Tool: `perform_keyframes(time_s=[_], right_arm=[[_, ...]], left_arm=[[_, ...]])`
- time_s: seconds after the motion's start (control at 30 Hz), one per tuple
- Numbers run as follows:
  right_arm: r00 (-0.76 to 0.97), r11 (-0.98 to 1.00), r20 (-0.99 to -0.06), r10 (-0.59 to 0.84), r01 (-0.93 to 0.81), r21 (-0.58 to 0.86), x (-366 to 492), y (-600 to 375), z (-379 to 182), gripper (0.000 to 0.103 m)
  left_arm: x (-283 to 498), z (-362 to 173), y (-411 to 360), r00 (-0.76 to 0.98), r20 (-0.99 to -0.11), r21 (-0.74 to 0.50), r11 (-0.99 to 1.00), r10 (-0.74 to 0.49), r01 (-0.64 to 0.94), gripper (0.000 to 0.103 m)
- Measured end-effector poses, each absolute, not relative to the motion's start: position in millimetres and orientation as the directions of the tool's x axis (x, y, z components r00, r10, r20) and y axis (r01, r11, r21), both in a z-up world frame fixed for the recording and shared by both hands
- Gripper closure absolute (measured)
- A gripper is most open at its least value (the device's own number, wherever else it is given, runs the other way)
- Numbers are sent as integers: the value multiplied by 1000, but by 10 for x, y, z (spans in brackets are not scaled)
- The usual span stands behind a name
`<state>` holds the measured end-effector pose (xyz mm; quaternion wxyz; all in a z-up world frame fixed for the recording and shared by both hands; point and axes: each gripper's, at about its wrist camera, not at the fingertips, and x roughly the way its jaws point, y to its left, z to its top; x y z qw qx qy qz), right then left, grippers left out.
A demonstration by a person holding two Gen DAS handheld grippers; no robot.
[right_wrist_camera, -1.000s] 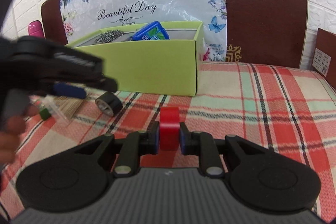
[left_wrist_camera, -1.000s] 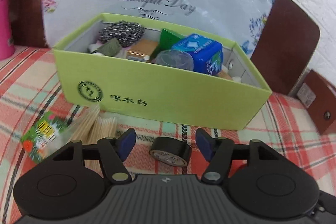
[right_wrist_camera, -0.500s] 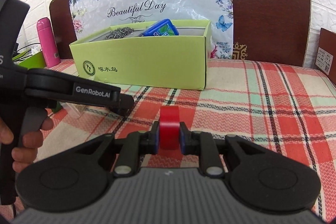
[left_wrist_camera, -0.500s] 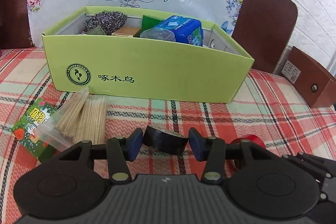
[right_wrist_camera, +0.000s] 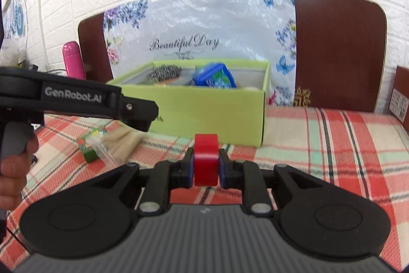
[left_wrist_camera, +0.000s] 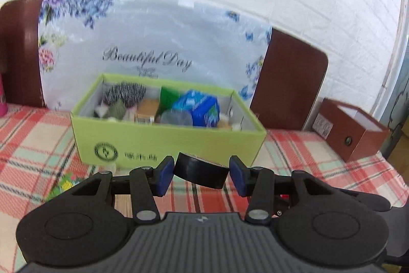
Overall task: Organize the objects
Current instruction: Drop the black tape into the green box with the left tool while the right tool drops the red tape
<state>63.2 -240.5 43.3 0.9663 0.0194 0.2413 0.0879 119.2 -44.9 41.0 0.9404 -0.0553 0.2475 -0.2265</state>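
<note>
My left gripper (left_wrist_camera: pixel 202 174) is shut on a black tape roll (left_wrist_camera: pixel 202 172), held tilted above the plaid cloth in front of the green box (left_wrist_camera: pixel 168 142). The box holds a steel scourer (left_wrist_camera: pixel 125 94), a blue packet (left_wrist_camera: pixel 199 108) and other small items. In the right wrist view my right gripper (right_wrist_camera: pixel 205 165) is shut on a red tape roll (right_wrist_camera: pixel 205 160), standing on edge between the pads, short of the green box (right_wrist_camera: pixel 204 109). The left gripper's black body (right_wrist_camera: pixel 76 99) crosses that view at the left, with a hand (right_wrist_camera: pixel 15 170) on its grip.
A bag of toothpicks (right_wrist_camera: pixel 120 142) with a green label (right_wrist_camera: pixel 89 147) lies on the plaid cloth (right_wrist_camera: pixel 332 145) left of the box. A pink bottle (right_wrist_camera: pixel 74 59) stands at the back left. A brown box (left_wrist_camera: pixel 355 129) sits at the right. A floral bag (left_wrist_camera: pixel 153 47) leans behind the green box.
My left gripper closed on the black tape roll and lifted it off the cloth toward the box. The right gripper rose a little, still holding the red roll.
</note>
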Motion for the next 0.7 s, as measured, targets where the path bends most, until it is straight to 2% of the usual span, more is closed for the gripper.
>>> perform_keyframes(time_s=[0.3, 0.47, 0.63, 0.7], right_arm=[[926, 990, -350, 141, -137, 36, 988, -2474, 849, 85], [947, 996, -308, 88, -86, 20, 1333, -2527, 963, 85], [955, 999, -292, 48, -48, 5, 1629, -2530, 850, 85], [958, 999, -285, 27, -32, -14, 1729, -2522, 730, 70]], left_arm=[[1560, 797, -314, 832, -378, -215, 912, -407, 349, 53], [1864, 887, -317, 848, -374, -202, 925, -376, 321, 53], [2128, 798, -377, 849, -390, -180, 933, -357, 311, 53], [2213, 656, -393, 832, -418, -173, 931, -364, 320, 39]])
